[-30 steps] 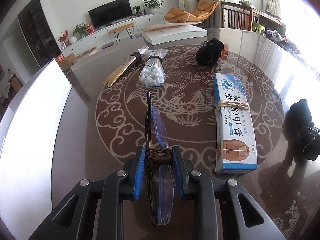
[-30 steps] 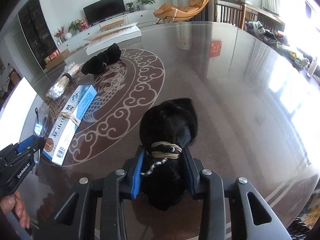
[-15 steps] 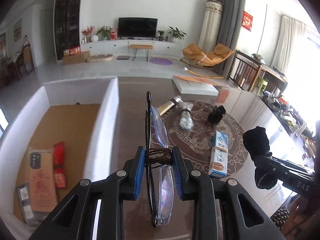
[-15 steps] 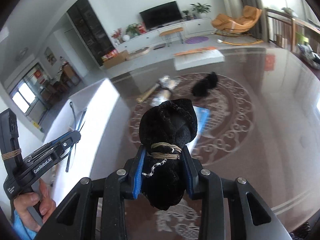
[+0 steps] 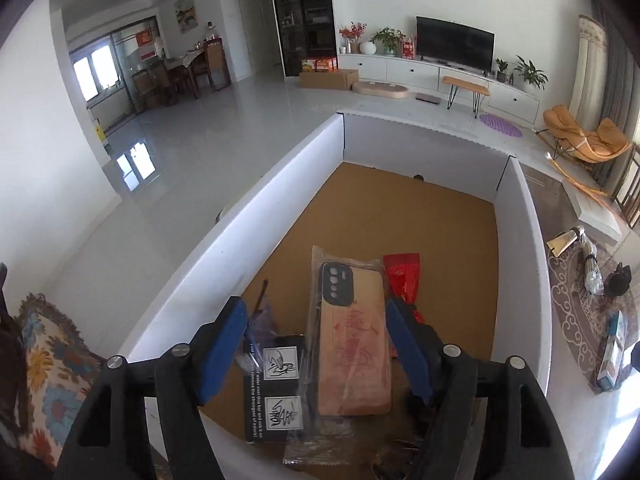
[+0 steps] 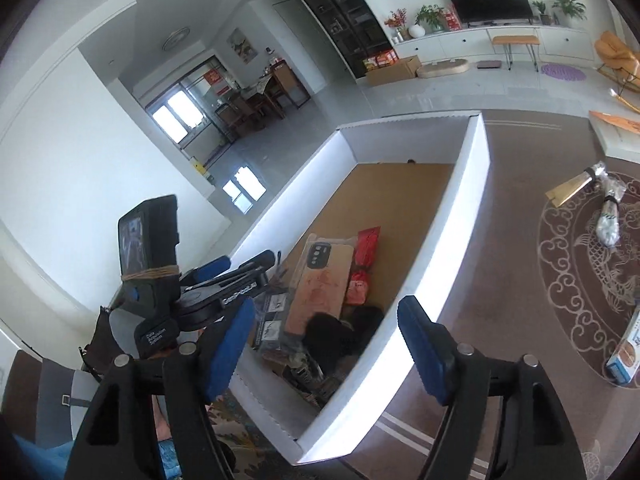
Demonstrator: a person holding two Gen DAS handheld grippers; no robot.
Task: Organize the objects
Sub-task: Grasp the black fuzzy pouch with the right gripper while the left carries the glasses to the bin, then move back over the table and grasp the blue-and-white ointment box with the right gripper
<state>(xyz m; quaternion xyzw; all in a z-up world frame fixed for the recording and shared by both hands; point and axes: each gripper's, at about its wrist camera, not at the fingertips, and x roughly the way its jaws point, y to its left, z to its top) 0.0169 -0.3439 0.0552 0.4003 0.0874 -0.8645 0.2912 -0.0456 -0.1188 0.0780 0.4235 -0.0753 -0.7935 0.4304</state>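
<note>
My left gripper (image 5: 316, 320) hovers over the white box (image 5: 280, 184), its jaws opening and nothing pressed between the pads. The folded glasses (image 5: 260, 308) are loose inside the box, close by the left fingertip. Under the jaws lie a wrapped phone case (image 5: 352, 340), a red packet (image 5: 404, 280) and a black card (image 5: 272, 392). My right gripper (image 6: 326, 312) is above the box's near corner, jaws opening too. The black cloth bundle (image 6: 332, 332) is down in the box (image 6: 452, 240), free of the pads. The left gripper (image 6: 240, 264) shows at the left of the right wrist view.
On the patterned table to the right lie a blue carton (image 6: 626, 352), a bag of cotton balls (image 6: 608, 220), a brown sachet (image 6: 572, 188) and another black bundle (image 5: 618, 280). A patterned cushion (image 5: 52, 360) sits left of the box. The box's far half shows bare cardboard floor.
Both grippers swung left from the table to above the white box and opened. The glasses left the left jaws and the black bundle left the right jaws; both are now in the box.
</note>
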